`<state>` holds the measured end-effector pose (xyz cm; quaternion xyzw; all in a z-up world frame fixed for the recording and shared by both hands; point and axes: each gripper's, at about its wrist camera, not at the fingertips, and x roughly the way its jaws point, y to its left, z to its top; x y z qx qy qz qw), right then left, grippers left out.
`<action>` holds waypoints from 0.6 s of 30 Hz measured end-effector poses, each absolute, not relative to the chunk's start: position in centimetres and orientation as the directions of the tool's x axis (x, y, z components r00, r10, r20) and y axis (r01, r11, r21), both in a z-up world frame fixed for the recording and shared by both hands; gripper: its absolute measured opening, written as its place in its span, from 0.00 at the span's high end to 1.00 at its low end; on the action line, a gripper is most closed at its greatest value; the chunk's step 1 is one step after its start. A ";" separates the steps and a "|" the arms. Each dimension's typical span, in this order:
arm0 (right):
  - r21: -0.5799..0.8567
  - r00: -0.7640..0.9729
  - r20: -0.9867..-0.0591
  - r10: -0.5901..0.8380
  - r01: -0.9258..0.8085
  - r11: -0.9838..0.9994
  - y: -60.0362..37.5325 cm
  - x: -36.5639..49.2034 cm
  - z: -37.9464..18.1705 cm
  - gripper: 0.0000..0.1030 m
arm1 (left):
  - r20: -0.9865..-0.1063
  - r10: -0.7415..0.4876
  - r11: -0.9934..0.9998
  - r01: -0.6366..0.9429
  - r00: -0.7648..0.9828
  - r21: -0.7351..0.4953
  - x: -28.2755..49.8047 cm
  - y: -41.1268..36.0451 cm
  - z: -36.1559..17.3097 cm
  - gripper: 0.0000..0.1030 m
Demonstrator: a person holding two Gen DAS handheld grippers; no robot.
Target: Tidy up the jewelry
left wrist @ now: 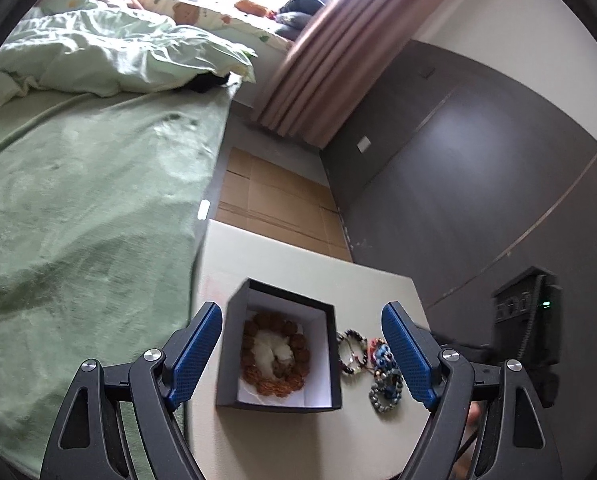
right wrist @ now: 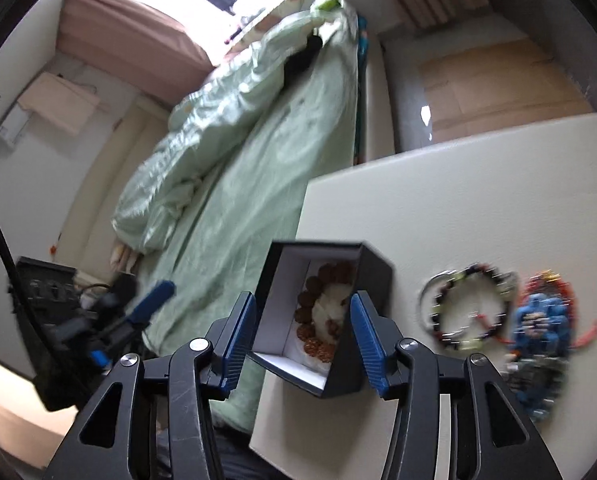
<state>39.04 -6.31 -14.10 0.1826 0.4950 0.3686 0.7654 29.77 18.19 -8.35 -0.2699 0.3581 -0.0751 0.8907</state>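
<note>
A black box (left wrist: pixel 282 404) with a white lining stands on the beige table (left wrist: pixel 298 260). A brown beaded bracelet (left wrist: pixel 275 354) lies inside it. My left gripper (left wrist: pixel 302 352) is open and empty above the box. In the right wrist view my right gripper (right wrist: pixel 302 338) is open, its pads either side of the box (right wrist: pixel 372 280); the bracelet (right wrist: pixel 318 312) shows inside. A dark mixed-bead bracelet (left wrist: pixel 352 352) (right wrist: pixel 468 308) and a pile of blue and red bracelets (left wrist: pixel 384 380) (right wrist: pixel 542 328) lie on the table to the right of the box.
A bed with a green blanket (left wrist: pixel 78 208) runs along the table's left side. Flattened cardboard (left wrist: pixel 274 200) lies on the floor beyond the table. A dark wall panel (left wrist: pixel 478 168) is at right. The left gripper (right wrist: pixel 146 308) shows at left in the right wrist view.
</note>
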 end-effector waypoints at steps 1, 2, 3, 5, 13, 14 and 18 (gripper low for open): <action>0.619 0.275 -0.630 0.726 -0.387 0.684 -7.4 38.7 -13.5 0.39 | -0.598 -0.330 0.847 -0.051 0.730 -0.529 29.8 17.8 -8.3 0.20; 0.600 0.300 -0.638 0.710 -0.384 0.701 -8.0 38.5 -12.9 0.33 | -0.599 -0.330 0.852 -0.043 0.729 -0.522 29.8 17.4 -8.2 0.20; 0.585 0.317 -0.647 0.693 -0.377 0.718 -9.0 38.2 -12.7 0.33 | -0.600 -0.332 0.855 -0.036 0.728 -0.517 29.9 16.9 -8.2 0.20; 0.566 0.330 -0.669 0.666 -0.355 0.744 -10.8 38.0 -12.6 0.33 | -0.601 -0.336 0.860 -0.024 0.726 -0.510 29.9 16.2 -8.2 0.20; 0.534 0.367 -0.716 0.594 -0.259 0.805 -16.2 37.4 -13.9 0.33 | -0.634 -0.356 0.885 0.030 0.687 -0.464 31.3 12.4 -8.6 0.20; 0.537 0.367 -0.717 0.593 -0.251 0.805 -16.5 37.3 -14.0 0.33 | -0.640 -0.356 0.889 0.037 0.681 -0.456 31.4 11.9 -8.8 0.20; 0.545 0.358 -0.724 0.590 -0.228 0.807 -17.6 37.1 -15.1 0.33 | -0.660 -0.366 0.897 0.060 0.656 -0.438 32.1 10.6 -9.3 0.20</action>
